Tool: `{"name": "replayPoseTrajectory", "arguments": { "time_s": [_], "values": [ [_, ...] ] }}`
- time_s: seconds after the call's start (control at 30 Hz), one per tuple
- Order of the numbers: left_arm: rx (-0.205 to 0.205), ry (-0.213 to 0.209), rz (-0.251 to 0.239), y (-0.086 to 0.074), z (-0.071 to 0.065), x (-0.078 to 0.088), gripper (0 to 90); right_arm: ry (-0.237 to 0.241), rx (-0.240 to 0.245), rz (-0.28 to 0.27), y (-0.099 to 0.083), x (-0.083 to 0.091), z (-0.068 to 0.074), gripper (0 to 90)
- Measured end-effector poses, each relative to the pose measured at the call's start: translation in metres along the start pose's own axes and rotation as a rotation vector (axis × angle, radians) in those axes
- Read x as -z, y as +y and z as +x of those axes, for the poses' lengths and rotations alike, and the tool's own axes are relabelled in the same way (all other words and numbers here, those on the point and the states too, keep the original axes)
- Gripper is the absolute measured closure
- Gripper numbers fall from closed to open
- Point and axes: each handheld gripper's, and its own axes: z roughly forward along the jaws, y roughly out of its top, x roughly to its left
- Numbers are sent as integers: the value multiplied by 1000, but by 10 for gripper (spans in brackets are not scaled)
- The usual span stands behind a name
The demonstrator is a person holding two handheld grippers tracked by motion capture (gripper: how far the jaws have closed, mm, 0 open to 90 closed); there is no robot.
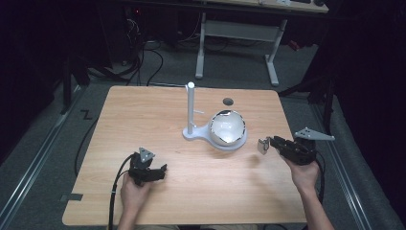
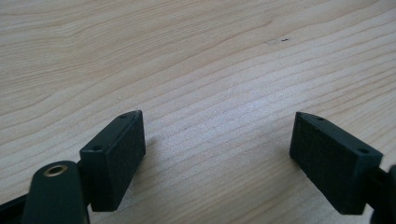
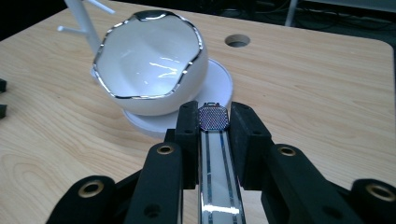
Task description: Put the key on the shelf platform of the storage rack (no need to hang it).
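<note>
My right gripper (image 1: 271, 142) hovers above the table's right side, shut on a flat silvery strip (image 1: 262, 145) with a dotted end. In the right gripper view the strip (image 3: 217, 158) runs between the pads of my right gripper (image 3: 214, 111), pointing at a white eggshell-shaped bowl (image 3: 149, 60) with a silver rim. That bowl (image 1: 228, 127) sits on a white stand (image 1: 197, 133) with an upright post (image 1: 190, 105). My left gripper (image 1: 160, 171) rests low at the front left, open. Bare wood lies between the pads of the left gripper (image 2: 217, 128).
The wooden table (image 1: 143, 110) has a round cable hole (image 1: 228, 101) behind the bowl. The post carries short side pegs (image 1: 197, 112). Dark floor, cables and another desk's white legs (image 1: 201, 48) lie beyond the far edge.
</note>
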Motion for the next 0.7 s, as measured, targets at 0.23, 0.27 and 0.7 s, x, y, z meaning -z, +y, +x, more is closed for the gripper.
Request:
{"name": "replayPoseTrajectory", "arguments": {
  "time_s": [0.23, 0.27, 0.7],
  "values": [
    [0, 0, 0, 0, 0, 0, 187, 64, 11, -14, 11, -5, 11, 747],
    [0, 0, 0, 0, 0, 0, 187, 64, 11, -14, 11, -5, 11, 747],
    [1, 0, 0, 0, 0, 0, 187, 153, 34, -39, 36, -15, 29, 748]
  ]
}}
